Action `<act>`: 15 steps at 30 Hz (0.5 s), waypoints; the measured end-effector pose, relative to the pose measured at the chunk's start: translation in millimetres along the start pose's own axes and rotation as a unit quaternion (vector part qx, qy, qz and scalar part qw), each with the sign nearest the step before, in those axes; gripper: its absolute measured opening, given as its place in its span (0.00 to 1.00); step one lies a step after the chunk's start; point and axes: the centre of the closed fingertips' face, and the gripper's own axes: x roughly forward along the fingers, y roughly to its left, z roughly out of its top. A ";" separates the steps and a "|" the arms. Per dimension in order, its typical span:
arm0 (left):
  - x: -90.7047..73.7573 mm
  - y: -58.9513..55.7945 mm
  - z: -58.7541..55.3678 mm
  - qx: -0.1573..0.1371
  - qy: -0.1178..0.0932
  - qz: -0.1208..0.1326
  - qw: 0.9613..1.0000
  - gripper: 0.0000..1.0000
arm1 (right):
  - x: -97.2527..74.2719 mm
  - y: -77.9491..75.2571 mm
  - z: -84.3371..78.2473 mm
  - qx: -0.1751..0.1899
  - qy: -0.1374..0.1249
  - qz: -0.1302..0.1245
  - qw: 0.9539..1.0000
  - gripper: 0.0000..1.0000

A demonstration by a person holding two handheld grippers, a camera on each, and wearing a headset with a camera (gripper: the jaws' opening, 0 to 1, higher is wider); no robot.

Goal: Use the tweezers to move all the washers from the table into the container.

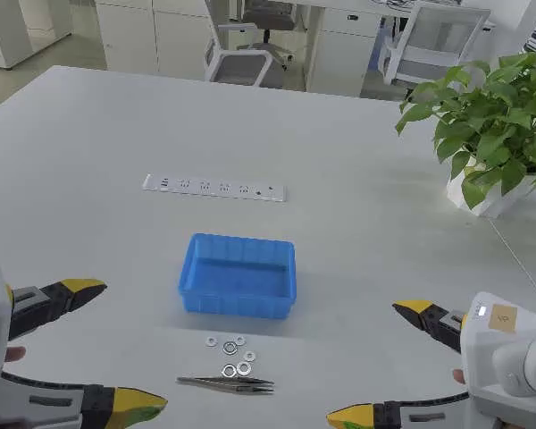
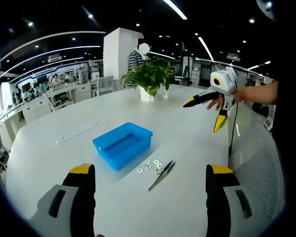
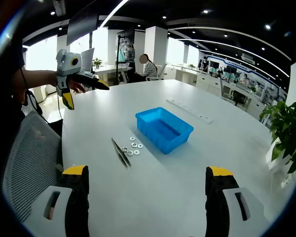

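At the near left the left gripper (image 1: pixel 134 343) hovers above the pale table (image 1: pixel 89 134), its yellow-tipped jaws spread wide with nothing between them. Further out on the table, left of centre, a white power strip (image 1: pixel 214 188) lies flat. Nearer than that and about midway across sits the blue container (image 1: pixel 237 304), a shallow rectangular tub standing squarely on the tabletop. Just on the near side of it a small cluster of washers (image 1: pixel 244 367) lies loose on the table, close together and a little apart from the tub's front wall. The tweezers (image 1: pixel 225 382) lie flat right beside the nearest washers, on their near side, roughly parallel to the tub's front wall; neither gripper touches them. At the near right the right gripper (image 1: pixel 362 361) hangs over the table, its jaws likewise parted wide and holding nothing, well clear of the washers. At the far right edge of the table a leafy green plant (image 1: pixel 496 125) stands in a white pot (image 1: pixel 496 201), and beyond the far edge stand office chairs (image 1: pixel 241 54).
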 end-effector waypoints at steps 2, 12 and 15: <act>0.2 -0.1 0.0 0.001 0.000 0.000 1.000 0.99 | -0.1 -0.3 0.0 -0.001 0.000 -0.001 1.000 1.00; 0.4 -0.6 0.4 0.001 0.000 0.000 1.000 0.99 | 0.2 -0.2 -0.3 0.000 0.000 -0.001 1.000 1.00; 0.8 -0.7 0.5 0.001 0.000 0.000 1.000 0.99 | 0.1 -0.1 -0.2 0.000 -0.001 -0.001 1.000 1.00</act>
